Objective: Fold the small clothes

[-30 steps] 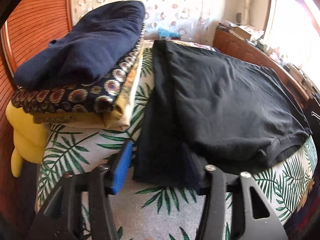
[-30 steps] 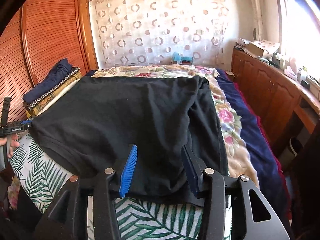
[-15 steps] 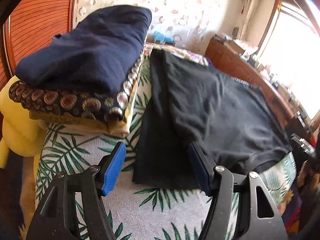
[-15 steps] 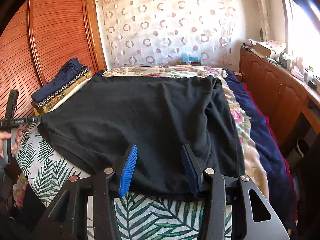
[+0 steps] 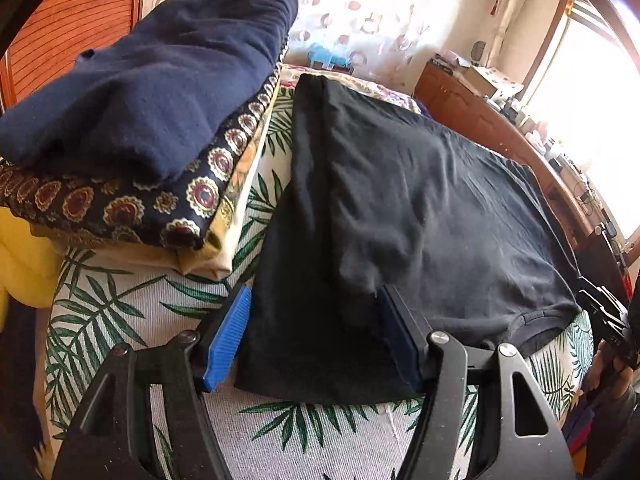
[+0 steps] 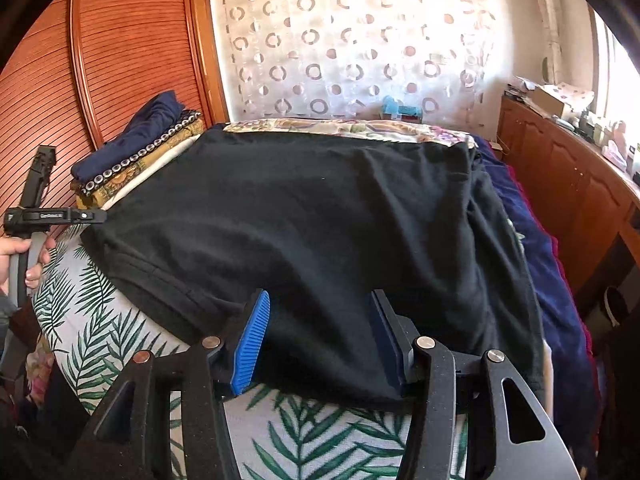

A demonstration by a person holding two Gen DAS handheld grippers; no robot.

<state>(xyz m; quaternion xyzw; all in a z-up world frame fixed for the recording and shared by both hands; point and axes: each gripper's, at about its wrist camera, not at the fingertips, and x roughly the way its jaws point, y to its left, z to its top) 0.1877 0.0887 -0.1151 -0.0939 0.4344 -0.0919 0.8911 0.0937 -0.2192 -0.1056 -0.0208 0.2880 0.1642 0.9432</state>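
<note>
While the right gripper (image 6: 318,342) is opening over the near hem of the black T-shirt (image 6: 320,220), cloth is seen between its pads but no longer pinched. Further left, the left gripper (image 5: 314,338) is held parted around the folded side strip, wider than a second ago. Beyond, the shirt is spread on the leaf-print cover (image 5: 120,300) beside the folded stack (image 5: 140,120), so a fold is judged released.

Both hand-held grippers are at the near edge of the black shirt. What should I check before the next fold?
1. Black shirt flat on the leaf-print cover: ok, slight wrinkles.
2. Side flaps folded in: ok on both sides.
3. Left hand-held gripper open, near hem between the jaws: ok.
4. Right hand-held gripper jaws opening, fabric between them: ok.
5. Fabric actually pinched: not ok, neither.
6. Folded stack apart from the shirt: ok.
</note>
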